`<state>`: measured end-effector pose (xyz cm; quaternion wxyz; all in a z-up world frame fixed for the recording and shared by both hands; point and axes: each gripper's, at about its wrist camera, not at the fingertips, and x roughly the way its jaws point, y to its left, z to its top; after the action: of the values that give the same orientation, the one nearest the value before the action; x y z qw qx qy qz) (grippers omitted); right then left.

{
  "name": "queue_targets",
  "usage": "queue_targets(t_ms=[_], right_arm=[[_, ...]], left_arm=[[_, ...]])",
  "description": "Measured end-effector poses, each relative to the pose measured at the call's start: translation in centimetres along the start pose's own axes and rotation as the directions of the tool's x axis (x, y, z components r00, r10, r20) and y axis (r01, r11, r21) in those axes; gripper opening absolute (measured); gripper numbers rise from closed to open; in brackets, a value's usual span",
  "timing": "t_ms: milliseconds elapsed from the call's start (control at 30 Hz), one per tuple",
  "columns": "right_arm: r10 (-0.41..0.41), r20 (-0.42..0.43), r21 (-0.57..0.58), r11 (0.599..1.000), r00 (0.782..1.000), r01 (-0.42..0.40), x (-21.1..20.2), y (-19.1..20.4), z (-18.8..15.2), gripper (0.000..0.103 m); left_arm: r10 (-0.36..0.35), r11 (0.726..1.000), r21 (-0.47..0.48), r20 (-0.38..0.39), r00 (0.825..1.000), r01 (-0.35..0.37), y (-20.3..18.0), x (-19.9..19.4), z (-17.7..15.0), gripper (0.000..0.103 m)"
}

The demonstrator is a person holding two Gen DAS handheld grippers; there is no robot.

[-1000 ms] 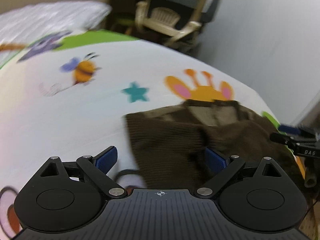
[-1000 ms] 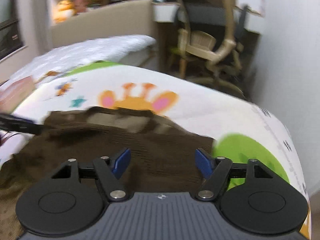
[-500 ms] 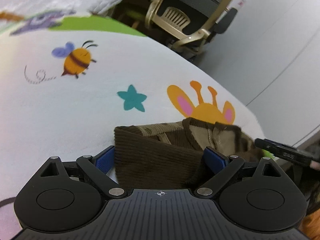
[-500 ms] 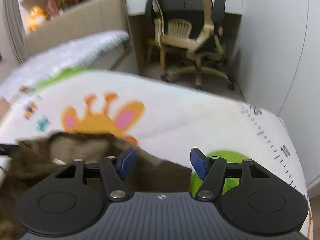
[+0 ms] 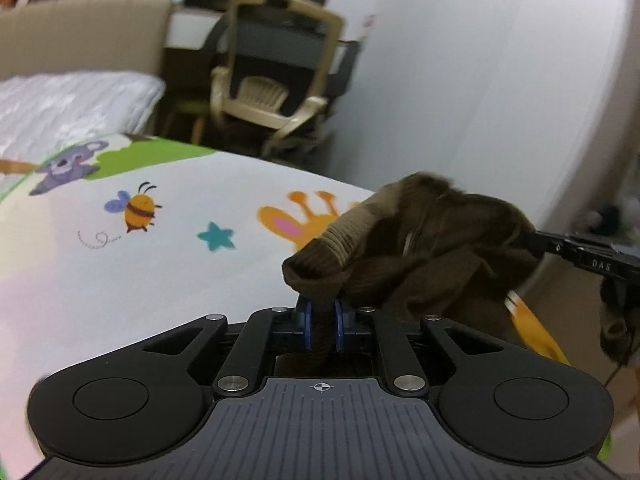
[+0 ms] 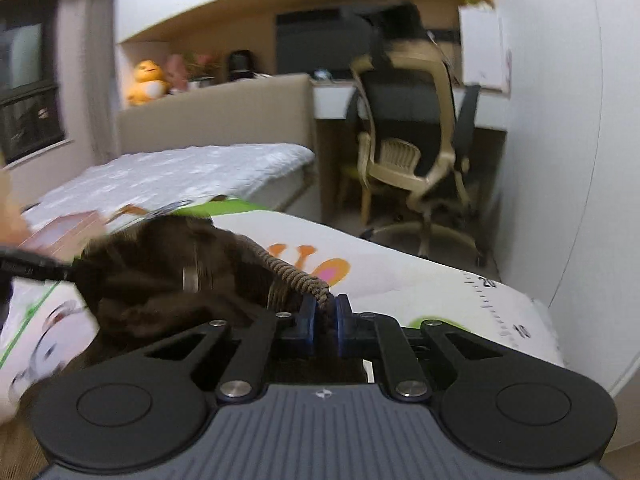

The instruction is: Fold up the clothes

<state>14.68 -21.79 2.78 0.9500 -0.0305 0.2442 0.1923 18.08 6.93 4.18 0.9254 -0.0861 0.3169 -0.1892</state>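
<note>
A dark brown knit sweater with a ribbed tan hem hangs lifted above a white cartoon-print mat. My left gripper is shut on one corner of its hem. My right gripper is shut on the other ribbed corner, and the sweater bunches to its left. The right gripper's black finger shows at the right edge of the left wrist view. The left gripper's finger shows at the left edge of the right wrist view.
A beige office chair stands behind the mat beside a white wall. A bed with a white quilt lies at the back left. A desk and shelves with plush toys stand farther back.
Both grippers were open over the sweater lying flat on the mat. Both have shut on its hem corners and lifted it off the mat.
</note>
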Motion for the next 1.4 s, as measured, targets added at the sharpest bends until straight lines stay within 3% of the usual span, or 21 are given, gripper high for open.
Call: queue_targets(t_ms=[133,200,233,267,300,333,400,467,567,667,767,800,833,867,900,1000,1067,1167,1300,1400], right_arm=[[-0.040,-0.053,-0.075,0.996,0.998,0.036,-4.0,1.5,-5.2,0.010],[-0.056,-0.101,-0.085,0.995,0.993,0.047,-4.7,1.5,-7.9,0.010],[-0.052,-0.128,-0.063,0.997,0.990,0.044,-5.0,1.2,-9.0,0.016],[-0.043,-0.156,-0.036,0.999,0.987,0.038,-5.3,0.7,-10.1,0.020],[-0.038,-0.173,-0.011,0.999,0.984,0.037,-5.7,0.3,-10.9,0.031],[-0.036,-0.179,0.008,0.999,0.983,0.038,-6.2,-0.2,-11.4,0.043],[-0.026,-0.157,0.041,0.999,0.987,0.033,-7.5,-0.9,-11.6,0.054],[0.003,-0.110,0.088,0.996,0.994,0.007,-8.4,-1.7,-11.0,0.062],[0.066,-0.053,0.211,0.976,0.996,-0.054,-7.6,-2.7,-9.5,0.071],[0.109,-0.054,0.319,0.944,0.993,-0.086,-3.6,-3.6,-7.7,0.072],[0.129,-0.075,0.386,0.918,0.989,-0.090,1.0,-4.2,-6.3,0.071],[0.137,-0.094,0.381,0.920,0.986,-0.092,2.4,-3.9,-6.0,0.057],[0.146,-0.120,0.361,0.928,0.982,-0.093,3.6,-3.3,-5.7,0.033],[0.127,-0.138,0.323,0.943,0.982,-0.076,4.5,-2.5,-5.5,0.027],[0.085,-0.140,0.276,0.960,0.986,-0.043,5.0,-1.7,-5.1,0.016],[0.051,-0.091,0.236,0.971,0.995,-0.029,5.7,-0.9,-2.8,0.012],[0.059,-0.051,0.225,0.973,0.997,-0.047,5.3,-0.8,-1.3,0.012],[0.071,0.005,0.204,0.976,0.997,-0.071,4.3,-0.6,0.7,0.012],[0.098,-0.002,0.205,0.974,0.995,-0.096,1.3,-0.8,-1.0,0.012],[0.091,-0.083,0.211,0.975,0.992,-0.071,-0.1,-1.2,-4.2,0.012]], left_arm=[[0.008,0.999,0.047,-0.070,0.998,-0.004,-1.6,-2.7,-4.4,0.015],[0.007,0.998,0.057,-0.121,0.993,0.000,-1.9,-3.6,-6.6,0.031],[-0.003,0.998,0.055,-0.152,0.988,0.011,-1.8,-3.9,-7.6,0.037],[-0.012,0.998,0.053,-0.183,0.983,0.023,-1.8,-4.1,-8.6,0.051],[-0.030,0.998,0.053,-0.200,0.979,0.042,-1.7,-4.6,-9.2,0.059],[-0.049,0.997,0.053,-0.215,0.975,0.062,-1.7,-5.2,-9.7,0.062],[-0.084,0.994,0.046,-0.213,0.973,0.096,-1.7,-6.3,-10.1,0.080],[-0.117,0.993,0.000,-0.176,0.977,0.119,-1.0,-6.9,-9.5,0.091],[-0.150,0.979,-0.159,-0.124,0.981,0.130,0.4,-5.5,-7.9,0.093],[-0.206,0.919,-0.365,-0.111,0.972,0.153,2.0,-2.1,-6.9,0.093],[-0.206,0.892,-0.434,-0.144,0.968,0.125,2.4,1.1,-6.3,0.089],[-0.204,0.886,-0.449,-0.160,0.966,0.113,2.4,2.2,-6.2,0.074],[-0.203,0.881,-0.463,-0.177,0.963,0.101,2.4,3.2,-6.0,0.057],[-0.196,0.894,-0.438,-0.186,0.963,0.097,2.2,3.7,-5.8,0.025],[-0.187,0.908,-0.409,-0.194,0.963,0.094,2.0,4.0,-5.5,0.018],[-0.146,0.945,-0.316,-0.170,0.975,0.086,1.6,4.6,-3.1,0.014],[-0.136,0.949,-0.299,-0.098,0.986,0.101,1.9,4.1,-0.6,0.014],[-0.150,0.949,-0.283,-0.008,0.989,0.142,2.0,2.5,1.8,0.014],[-0.205,0.946,-0.256,0.002,0.979,0.198,1.2,-0.3,0.0,0.014],[-0.251,0.943,-0.245,-0.089,0.964,0.223,-0.1,-1.2,-4.0,0.016]])
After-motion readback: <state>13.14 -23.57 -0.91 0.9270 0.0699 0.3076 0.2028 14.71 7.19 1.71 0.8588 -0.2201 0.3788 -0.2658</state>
